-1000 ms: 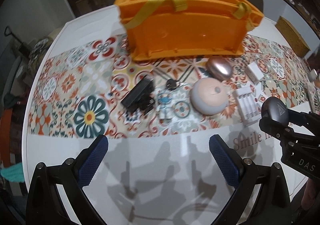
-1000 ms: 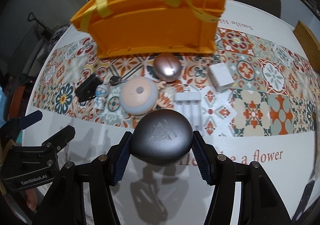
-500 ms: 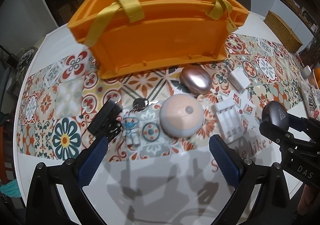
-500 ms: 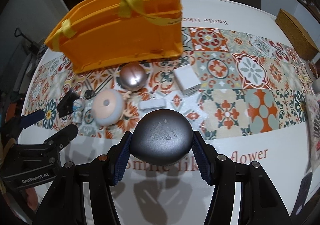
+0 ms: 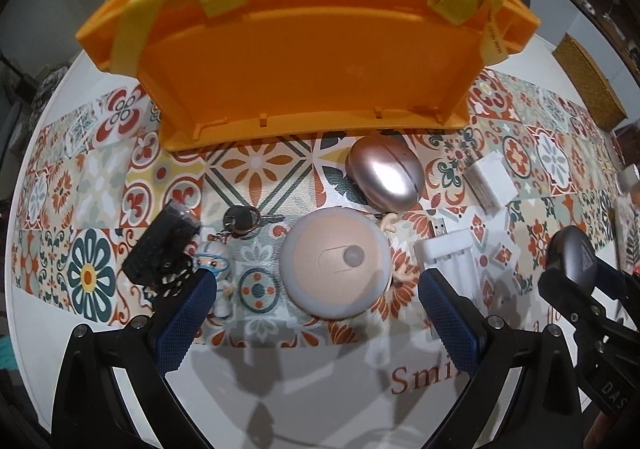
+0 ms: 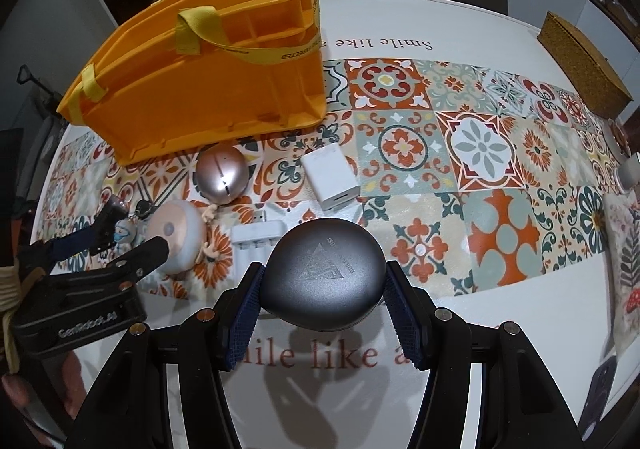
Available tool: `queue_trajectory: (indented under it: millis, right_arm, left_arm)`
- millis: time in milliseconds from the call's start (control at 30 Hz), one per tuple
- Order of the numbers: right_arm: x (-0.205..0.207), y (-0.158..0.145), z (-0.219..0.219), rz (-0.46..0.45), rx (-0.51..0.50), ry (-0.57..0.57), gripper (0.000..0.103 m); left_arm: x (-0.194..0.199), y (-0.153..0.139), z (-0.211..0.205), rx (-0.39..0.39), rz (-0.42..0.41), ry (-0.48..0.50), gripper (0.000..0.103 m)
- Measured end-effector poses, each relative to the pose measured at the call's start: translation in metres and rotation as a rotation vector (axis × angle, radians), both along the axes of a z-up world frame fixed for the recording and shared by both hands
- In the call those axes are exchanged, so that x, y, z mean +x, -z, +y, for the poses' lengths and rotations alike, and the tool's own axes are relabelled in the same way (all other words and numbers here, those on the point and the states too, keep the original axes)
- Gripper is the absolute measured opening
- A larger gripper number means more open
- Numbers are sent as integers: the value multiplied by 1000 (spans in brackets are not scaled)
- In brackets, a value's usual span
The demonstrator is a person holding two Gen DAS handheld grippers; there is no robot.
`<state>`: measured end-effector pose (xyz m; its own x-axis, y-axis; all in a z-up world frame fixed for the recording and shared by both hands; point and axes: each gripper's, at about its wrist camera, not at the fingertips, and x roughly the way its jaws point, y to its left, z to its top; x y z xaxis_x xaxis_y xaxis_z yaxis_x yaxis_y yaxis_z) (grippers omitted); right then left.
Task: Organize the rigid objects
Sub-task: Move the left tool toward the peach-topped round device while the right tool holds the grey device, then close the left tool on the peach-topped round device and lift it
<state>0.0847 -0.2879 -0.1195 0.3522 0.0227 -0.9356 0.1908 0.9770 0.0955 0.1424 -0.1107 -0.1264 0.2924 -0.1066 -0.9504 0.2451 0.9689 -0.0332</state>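
The dark grey oval case (image 6: pixel 323 273), stamped with a triangle logo whose small lettering is too fine to read, sits pinched between the blue pads of the right tool (image 6: pixel 323 289), held above the white edge of the counter (image 6: pixel 480 329). That grip looks the same as a second ago.

What has changed is the view around it: the orange divided caddy (image 6: pixel 208 89) has slid toward the left of the right wrist view, and more patterned runner (image 6: pixel 480 153) shows ahead, so the case has been carried sideways rather than toward the caddy. My guess is the case is bound for a spot beside the other small items, or simply waits while the other hand works.

The left tool (image 5: pixel 316 313) stands spread wide with nothing between its pads. Over the last second it has come in over the row of items; the peach round gadget (image 5: pixel 335 264) now lies almost centred ahead of its jaws, which suggests that is the next pick.

Around it lie a rose-gold egg-shaped case (image 5: pixel 384 177), a white battery charger (image 5: pixel 452 253), a white adapter block (image 5: pixel 490 185), a key with a figurine keychain (image 5: pixel 240 219) and a black clip-like object (image 5: pixel 162 249).

Readable writing: "Smile like a" on the counter, "GenRobot.AI" on the left tool's body, "DAS" on the right tool's body, seen from the left wrist.
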Motion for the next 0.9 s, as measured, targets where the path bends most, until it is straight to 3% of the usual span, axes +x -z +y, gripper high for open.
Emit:
queue_trajectory:
  millis: [367,767,900]
  right_arm:
    - [6,14,-14,18,1,8,59]
    - [10,24,-23,39,22,31,59]
    - [11,26,-22,43,23,28,59]
  left_arm:
    - [13,23,-11,5,48,-70,101]
    - [29,42,-22,21,79,-96,91]
    - [34,49,-24,18,89,-99,83]
